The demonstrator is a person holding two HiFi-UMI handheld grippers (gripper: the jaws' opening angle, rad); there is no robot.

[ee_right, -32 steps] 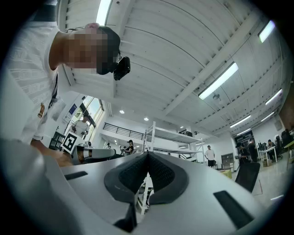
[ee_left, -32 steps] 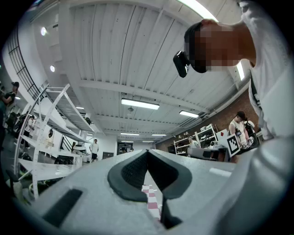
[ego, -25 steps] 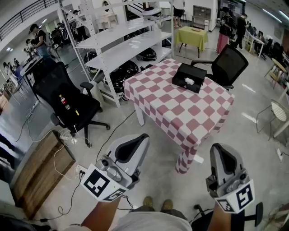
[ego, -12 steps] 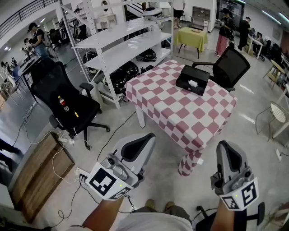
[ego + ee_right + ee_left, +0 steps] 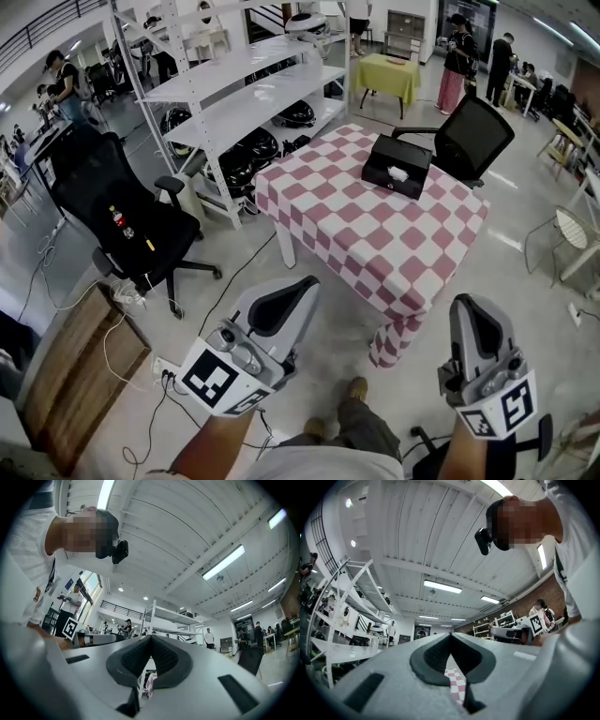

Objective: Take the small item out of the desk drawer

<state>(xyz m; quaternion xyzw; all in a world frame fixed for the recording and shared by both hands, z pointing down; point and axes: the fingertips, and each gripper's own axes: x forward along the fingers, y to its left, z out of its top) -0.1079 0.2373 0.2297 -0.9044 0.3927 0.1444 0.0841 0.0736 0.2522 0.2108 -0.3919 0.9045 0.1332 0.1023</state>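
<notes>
Small white item [image 5: 396,172] lies in black drawer [image 5: 375,167] on checkered table [image 5: 375,239]

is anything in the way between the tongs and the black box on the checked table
Nothing visible. The left tongs and right tongs are shut and empty, held short of the checked table; no object stands on its cloth before the black box.

Open workshop hall, grey concrete floor [image 5: 511,281].
White metal shelving rack [image 5: 246,101], black mesh office chair [image 5: 112,202], red-and-white checked table [image 5: 375,239]; fluorescent strip lights [image 5: 442,587] overhead.
</notes>
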